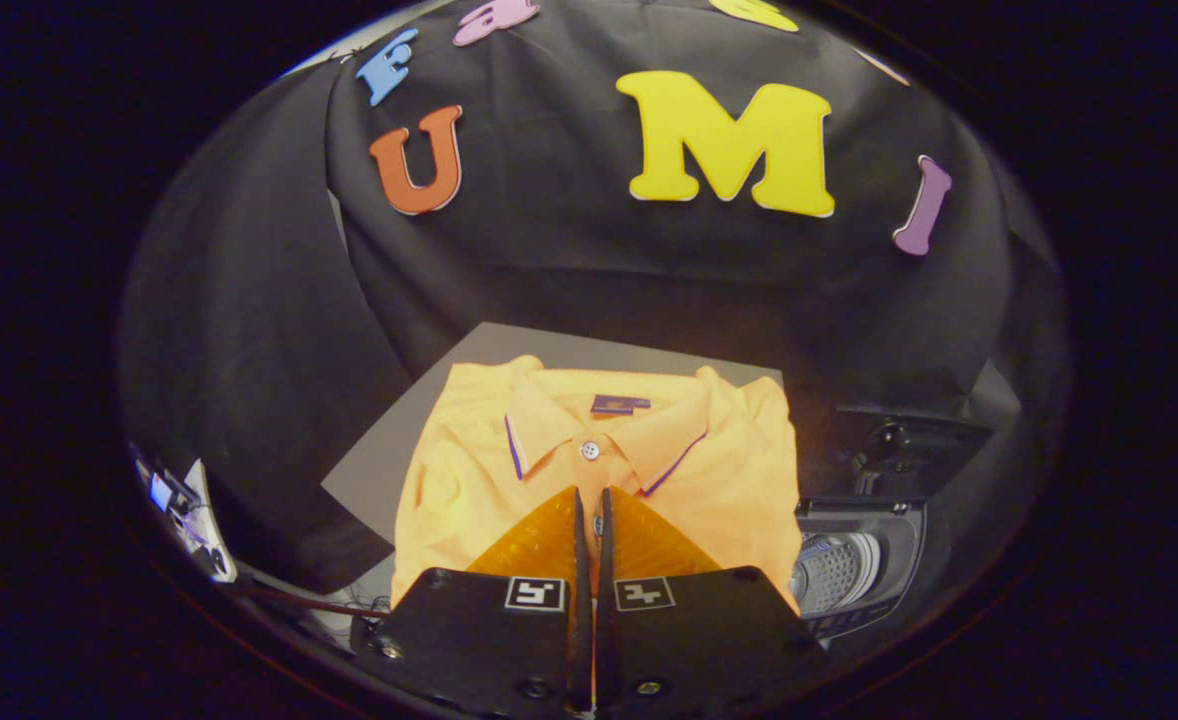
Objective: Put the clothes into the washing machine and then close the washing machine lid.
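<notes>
The gripper (pixel 590 500), its fingers nearly closed, holds nothing above the soft, light, folded orange polo shirt (pixel 719 470); the collar fold offers hold.

Around my work spot

A grey mat (pixel 419 440) lay flat against the black cloth wall (pixel 569 260). Off to my left, white gear with cables (pixel 189 520) sat low beside the cloth.

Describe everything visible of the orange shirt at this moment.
The orange polo shirt lies folded, front up, on a grey board, left of the open washing machine. Its collar has dark edge stripes, a small purple neck label and one buttoned placket button. The fabric looks like knit cotton. The gripper fingers sit nearly closed over its placket; an actual pinch cannot be confirmed.
</notes>
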`<state>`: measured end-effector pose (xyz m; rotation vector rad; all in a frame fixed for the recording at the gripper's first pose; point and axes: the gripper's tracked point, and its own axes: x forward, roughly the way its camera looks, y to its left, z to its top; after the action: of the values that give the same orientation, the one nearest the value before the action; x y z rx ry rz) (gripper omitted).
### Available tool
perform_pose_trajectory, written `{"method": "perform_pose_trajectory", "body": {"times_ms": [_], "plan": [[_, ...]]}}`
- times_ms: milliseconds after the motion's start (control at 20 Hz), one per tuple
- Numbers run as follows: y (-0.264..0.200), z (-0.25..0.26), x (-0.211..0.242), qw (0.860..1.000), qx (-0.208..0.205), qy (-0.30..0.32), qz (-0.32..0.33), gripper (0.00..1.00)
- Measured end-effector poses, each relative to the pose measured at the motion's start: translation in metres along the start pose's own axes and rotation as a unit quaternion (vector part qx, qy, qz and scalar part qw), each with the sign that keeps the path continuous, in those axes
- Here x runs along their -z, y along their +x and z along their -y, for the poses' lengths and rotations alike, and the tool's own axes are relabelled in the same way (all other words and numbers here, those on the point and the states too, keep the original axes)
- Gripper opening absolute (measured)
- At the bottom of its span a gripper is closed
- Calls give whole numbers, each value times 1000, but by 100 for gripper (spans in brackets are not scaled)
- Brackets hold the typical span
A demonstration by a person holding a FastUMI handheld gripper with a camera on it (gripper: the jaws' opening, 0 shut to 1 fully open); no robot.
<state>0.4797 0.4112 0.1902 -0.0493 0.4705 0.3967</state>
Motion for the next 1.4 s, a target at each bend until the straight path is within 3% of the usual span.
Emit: {"method": "perform_pose_trajectory", "body": {"times_ms": [300,550,800,1100,1400], "plan": [[-96,63,-33,996,6,20,92,5],[-160,151,-47,988,24,43,149,5],[-201,243,-45,983,38,24,179,5],[-175,332,-24,986,25,13,163,5],[-116,358,21,993,16,14,114,5]]}}
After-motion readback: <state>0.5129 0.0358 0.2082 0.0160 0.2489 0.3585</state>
